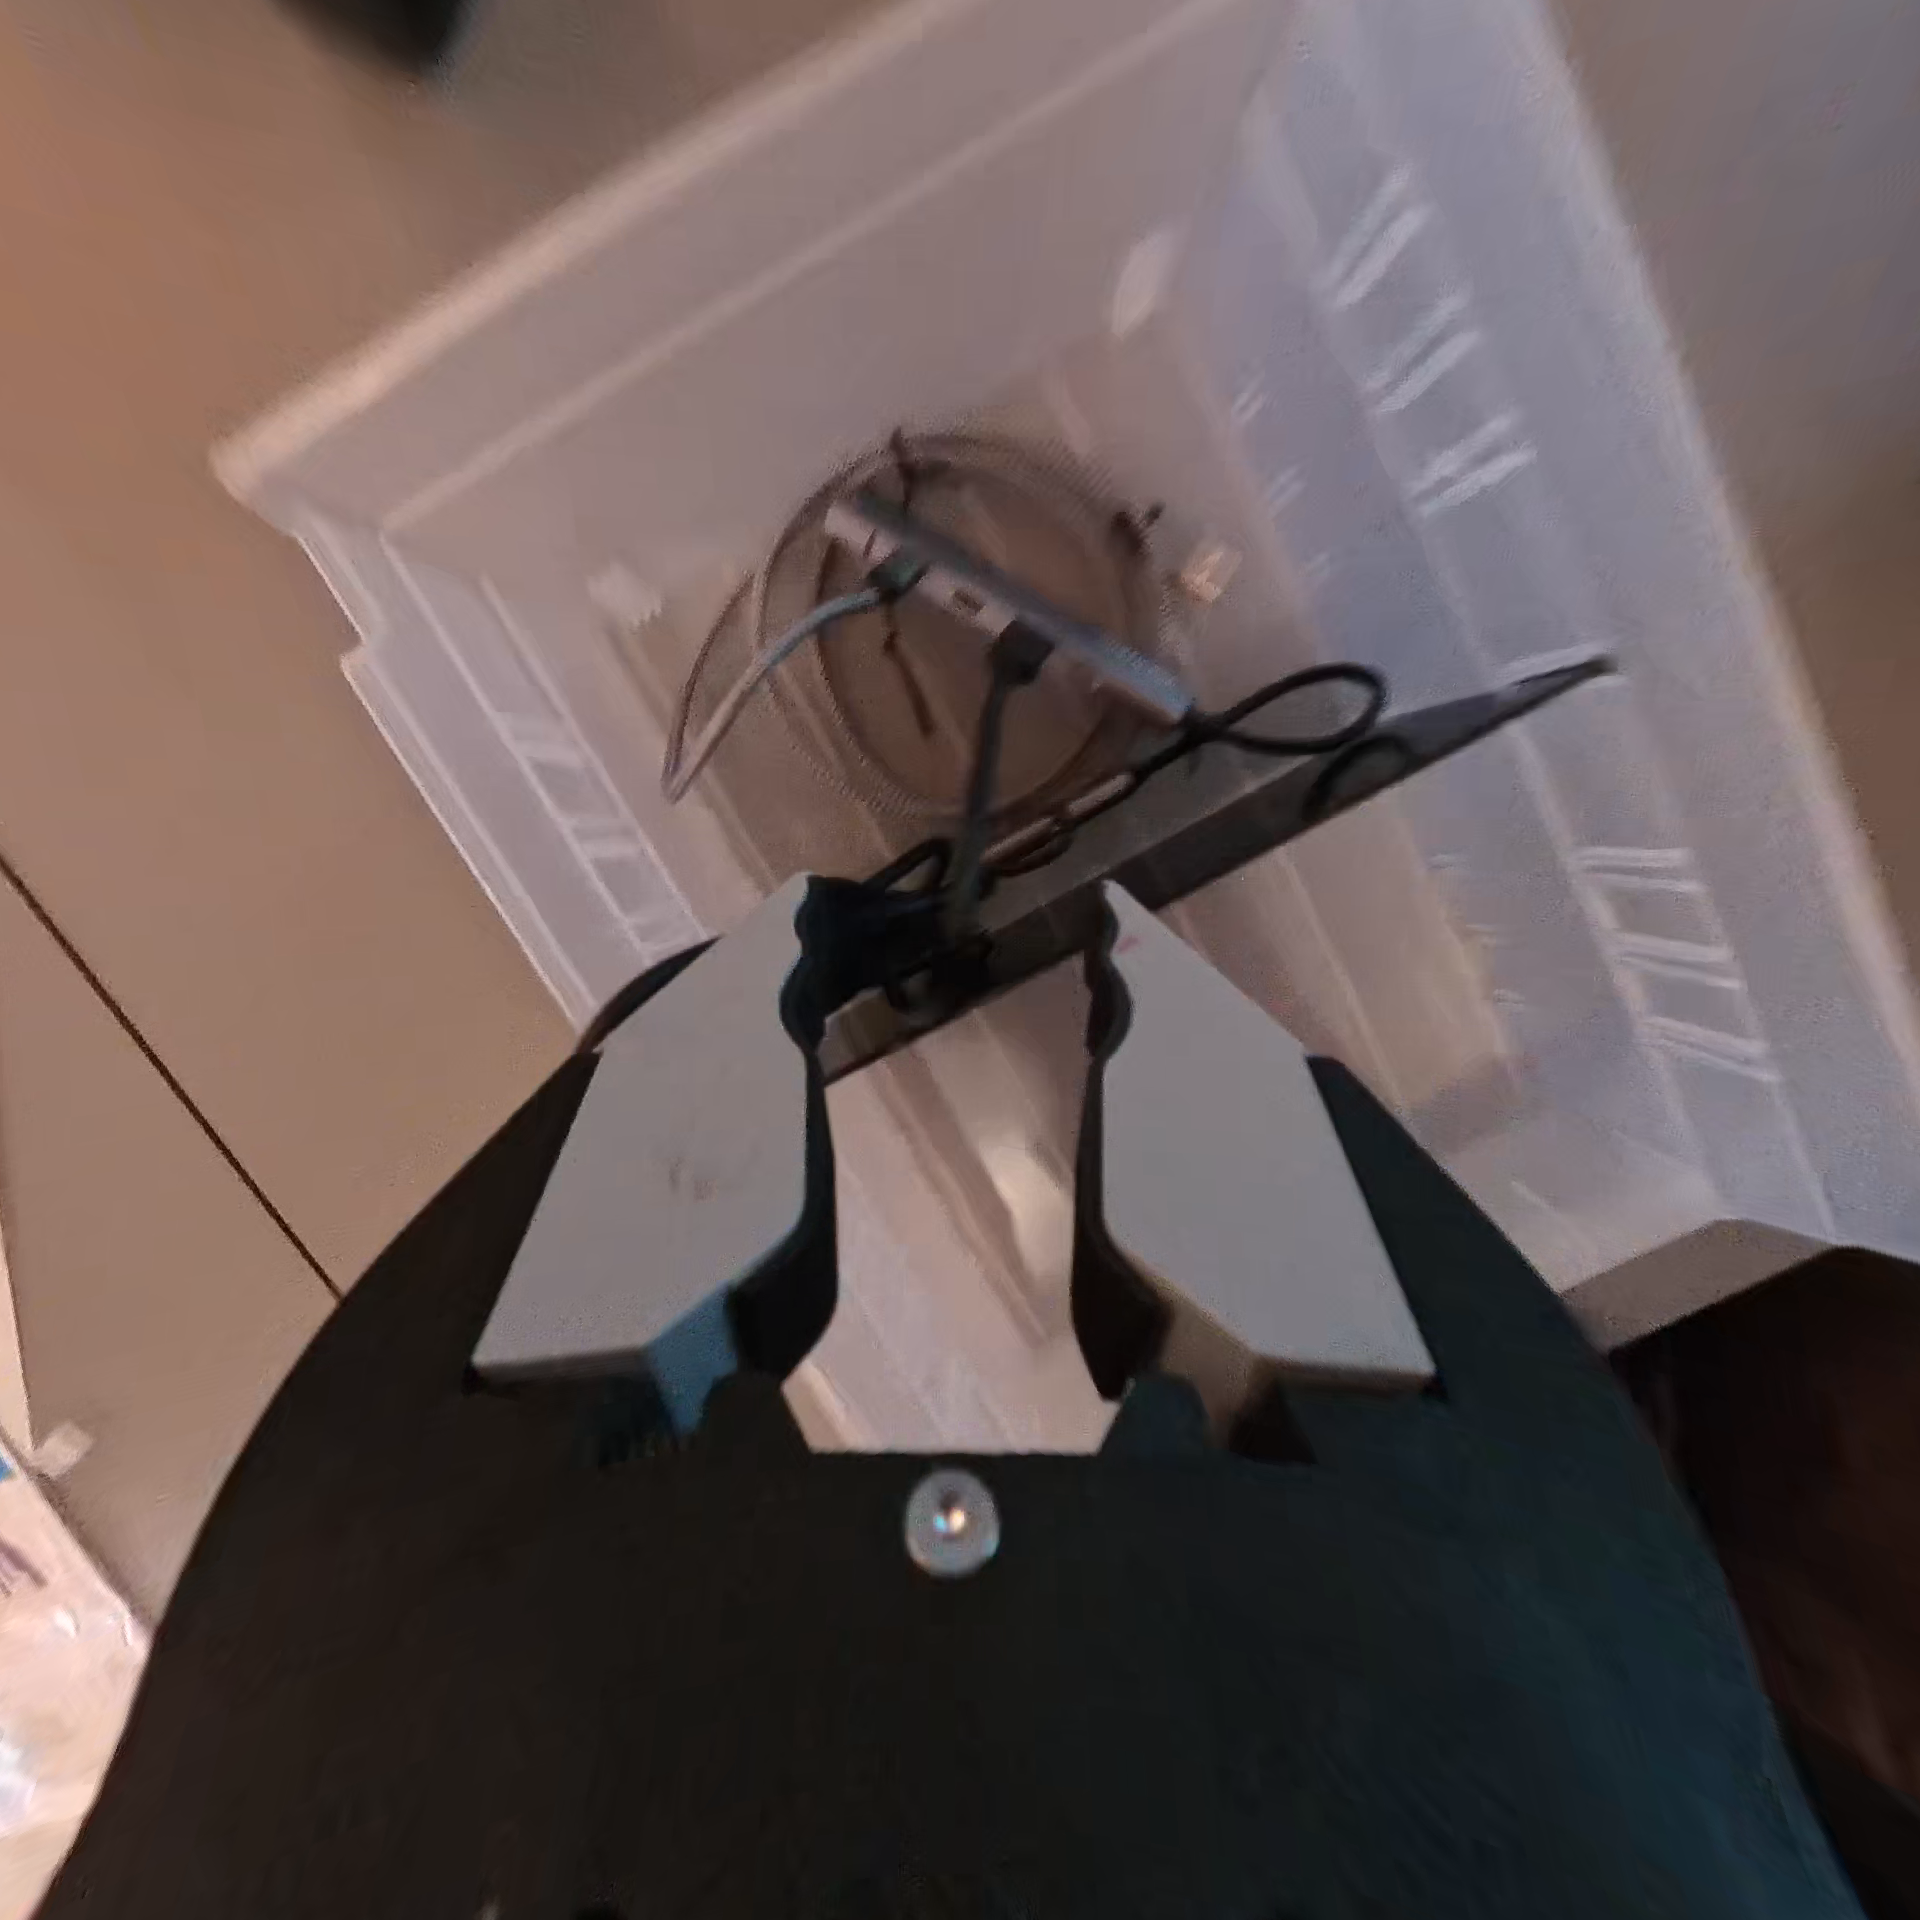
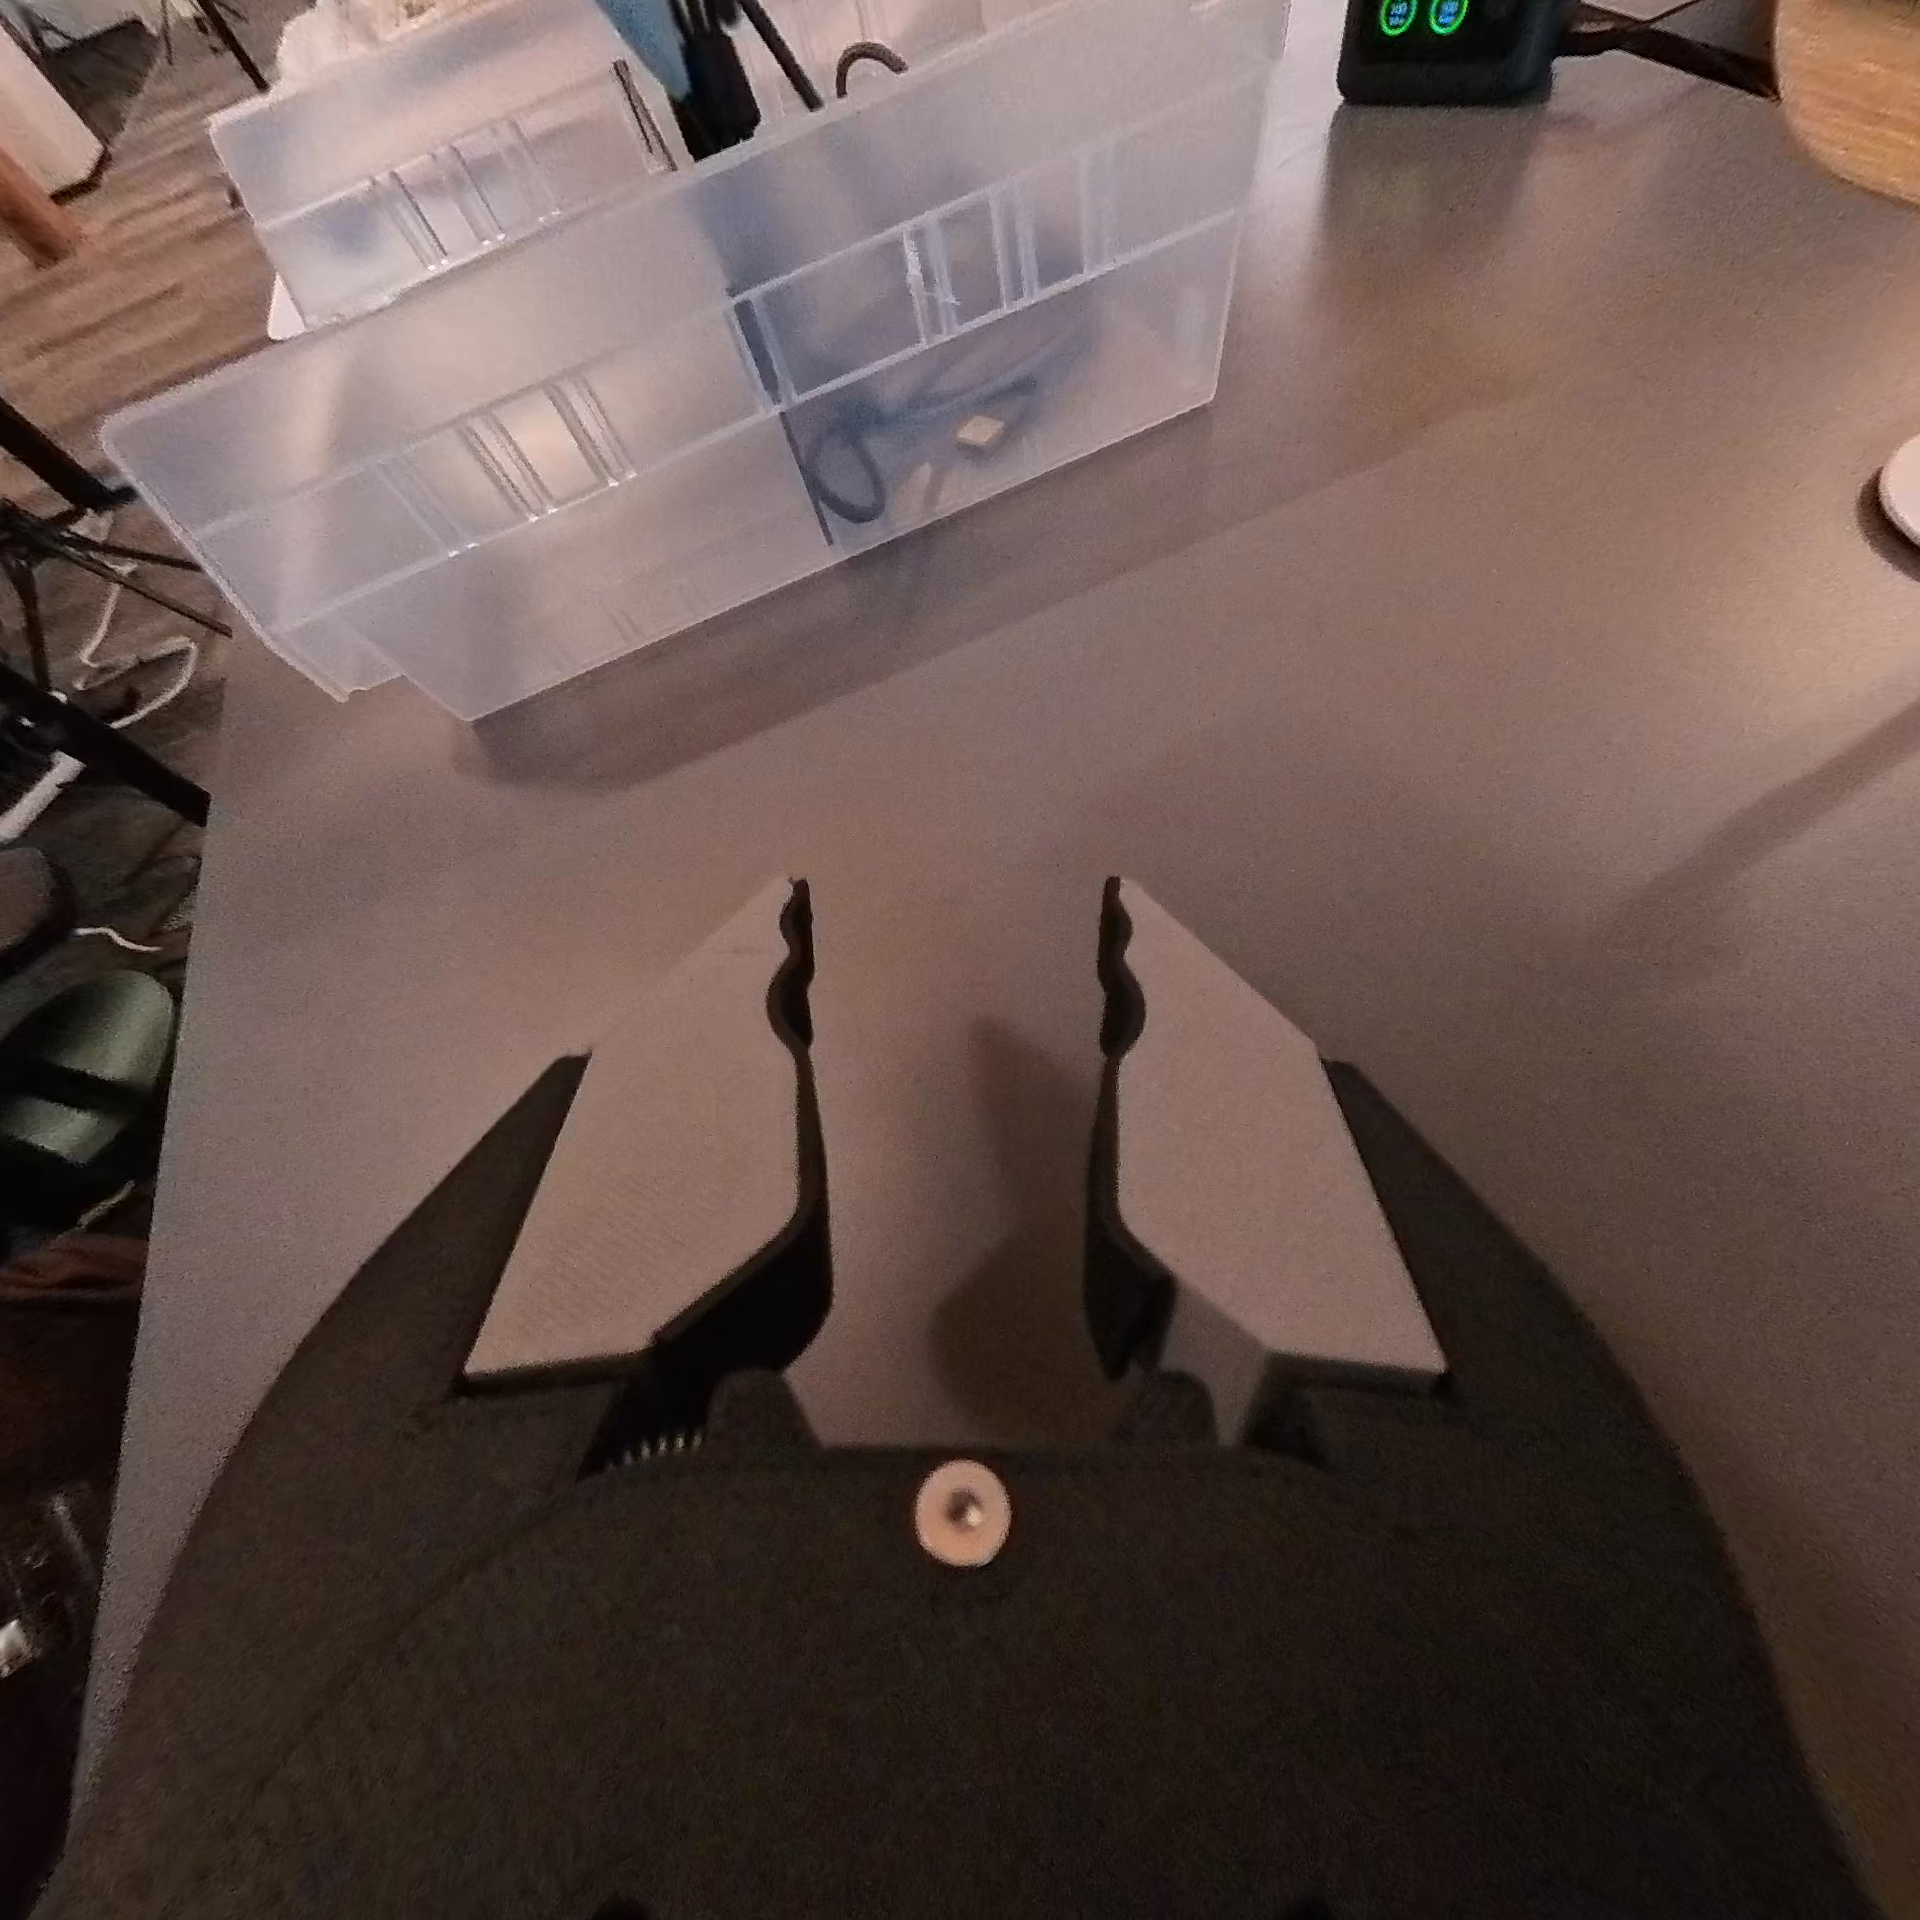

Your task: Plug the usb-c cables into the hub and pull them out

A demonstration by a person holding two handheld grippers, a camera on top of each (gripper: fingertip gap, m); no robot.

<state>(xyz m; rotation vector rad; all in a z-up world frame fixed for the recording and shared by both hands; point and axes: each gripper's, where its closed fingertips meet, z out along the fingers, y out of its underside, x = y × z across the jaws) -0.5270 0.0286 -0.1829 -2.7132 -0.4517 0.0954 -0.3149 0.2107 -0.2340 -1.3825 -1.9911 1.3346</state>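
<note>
Inside frosted bin (image 2: 582,499), dark cables (image 2: 883,447); left claw (image 1: 956,935) and right claw (image 2: 956,935) both spread.

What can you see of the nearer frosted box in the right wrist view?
Frosted translucent plastic box, rectangular, open-topped, split into compartments by clear dividers. It stands upright on the grey table, angled to the camera. One right-hand compartment holds a coiled dark cable. The right gripper is open, well clear of it.
</note>
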